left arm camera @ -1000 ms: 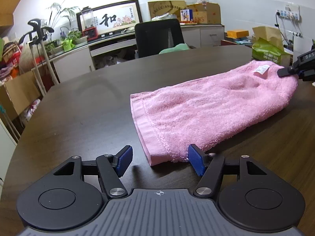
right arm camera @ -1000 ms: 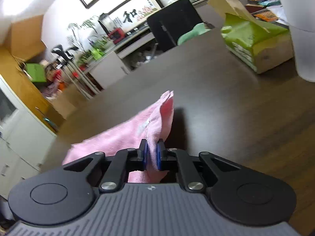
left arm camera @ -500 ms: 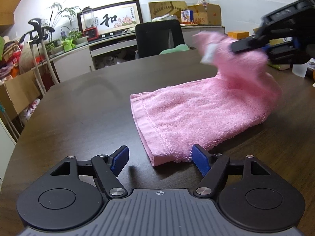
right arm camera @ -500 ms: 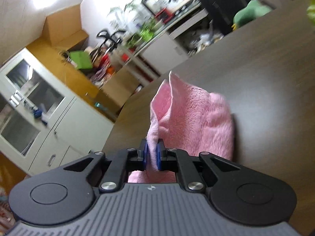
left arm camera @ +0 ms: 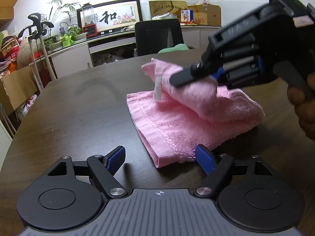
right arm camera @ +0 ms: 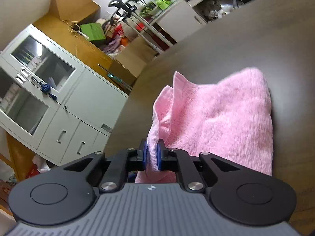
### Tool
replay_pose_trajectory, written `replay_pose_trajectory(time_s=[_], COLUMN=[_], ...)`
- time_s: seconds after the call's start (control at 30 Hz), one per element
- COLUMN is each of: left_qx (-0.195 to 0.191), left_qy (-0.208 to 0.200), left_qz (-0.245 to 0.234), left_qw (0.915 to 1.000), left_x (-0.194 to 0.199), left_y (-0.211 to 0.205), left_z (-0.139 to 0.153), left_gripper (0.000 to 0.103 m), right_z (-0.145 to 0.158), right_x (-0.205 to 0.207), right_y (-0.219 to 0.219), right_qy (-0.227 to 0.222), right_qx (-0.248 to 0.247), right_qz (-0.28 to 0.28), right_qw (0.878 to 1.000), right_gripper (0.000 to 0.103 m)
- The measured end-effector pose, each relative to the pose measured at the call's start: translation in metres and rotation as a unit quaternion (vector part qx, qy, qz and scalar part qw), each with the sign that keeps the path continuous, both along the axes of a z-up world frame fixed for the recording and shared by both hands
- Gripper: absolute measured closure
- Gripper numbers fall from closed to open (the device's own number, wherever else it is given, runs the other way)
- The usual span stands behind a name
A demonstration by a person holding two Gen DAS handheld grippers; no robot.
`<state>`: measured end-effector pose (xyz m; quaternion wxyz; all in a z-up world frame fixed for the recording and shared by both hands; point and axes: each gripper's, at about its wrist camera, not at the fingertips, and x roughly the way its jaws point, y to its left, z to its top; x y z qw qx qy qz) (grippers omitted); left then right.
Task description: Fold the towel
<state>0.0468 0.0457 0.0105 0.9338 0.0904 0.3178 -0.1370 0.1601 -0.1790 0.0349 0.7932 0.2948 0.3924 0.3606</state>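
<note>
Left wrist view: a pink towel [left arm camera: 189,122] was seen lying on the dark desk [left arm camera: 78,108], well in from its edges, with one hemmed end nearest the camera.
Left gripper [left arm camera: 159,160]: its jaws were opening, spread wide; the towel's near corner was seen between the blue pads [left arm camera: 116,158], the right pad close beside the cloth, with no clamping shown.
Right gripper [left arm camera: 178,80]: it was held above the towel, with the far end lifted and carried over the lower layer; a white label [left arm camera: 157,90] was seen hanging from the raised edge.
Right wrist view: the right gripper's pads [right arm camera: 159,155] were clamped on a bunched towel edge.
Hand [left arm camera: 303,106]: it was seen gripping the right gripper's handle.
</note>
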Motion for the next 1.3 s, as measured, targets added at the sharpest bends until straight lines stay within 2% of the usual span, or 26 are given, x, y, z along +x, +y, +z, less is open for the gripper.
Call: replay_pose_trajectory(time_s=[0.13,0.23,0.4,0.47,0.5,0.57,0.6,0.67,0.83,0.97,1.03,1.17,1.27,1.3], left_qx=[-0.002,-0.003,-0.002,-0.001,-0.001,-0.001,-0.001,-0.001,0.002,0.008,0.012,0.013,0.003,0.002], left_qy=[0.003,0.004,0.007,0.008,0.009,0.01,0.011,0.012,0.013,0.0,-0.018,-0.033,-0.033,-0.032], left_qz=[0.0,-0.001,-0.002,-0.002,-0.002,-0.003,-0.003,-0.003,-0.003,-0.004,-0.002,0.014,0.018,0.017], left_qw=[1.0,1.0,1.0,1.0,1.0,0.9999,0.9999,0.9999,0.9999,1.0,0.9998,0.9993,0.9993,0.9994], left_x=[0.0,-0.001,0.001,0.002,0.002,0.002,0.002,0.002,0.0,-0.003,-0.007,-0.009,-0.006,-0.006], left_y=[0.0,0.001,0.004,0.004,0.004,0.005,0.005,0.005,0.006,0.009,0.013,0.019,0.022,0.02], left_z=[0.0,-0.001,0.0,0.0,0.0,0.0,0.0,0.0,0.002,0.006,0.011,0.018,0.02,0.019], left_gripper=[0.021,0.021,0.019,0.018,0.018,0.018,0.018,0.017,0.017,0.017,0.017,0.017,0.017,0.017], right_z=[0.009,0.005,-0.021,-0.022,-0.021,-0.019,-0.017,-0.013,0.005,0.008,0.007,0.015,0.027,0.032], right_x=[-0.001,0.002,0.014,0.013,0.012,0.01,0.009,0.006,-0.001,-0.008,-0.012,-0.033,-0.056,-0.069], right_y=[0.003,0.016,0.04,0.043,0.044,0.043,0.042,0.04,0.029,0.021,0.018,0.0,-0.019,-0.02], right_qy=[-0.018,-0.015,0.032,0.033,0.031,0.03,0.03,0.029,0.006,0.008,0.004,-0.045,-0.113,-0.153], right_qx=[0.002,-0.023,-0.037,-0.039,-0.039,-0.034,-0.025,-0.005,0.025,0.022,0.005,-0.079,-0.149,-0.201], right_qz=[0.008,0.023,0.054,0.064,0.067,0.076,0.083,0.096,0.103,0.093,0.088,0.044,0.018,0.009], right_qw=[1.0,0.999,0.997,0.997,0.997,0.996,0.996,0.995,0.994,0.995,0.996,0.995,0.982,0.968], right_gripper=[0.089,0.087,0.085,0.084,0.08,0.064,0.043,0.025,0.024,0.024,0.024,0.024,0.025,0.025])
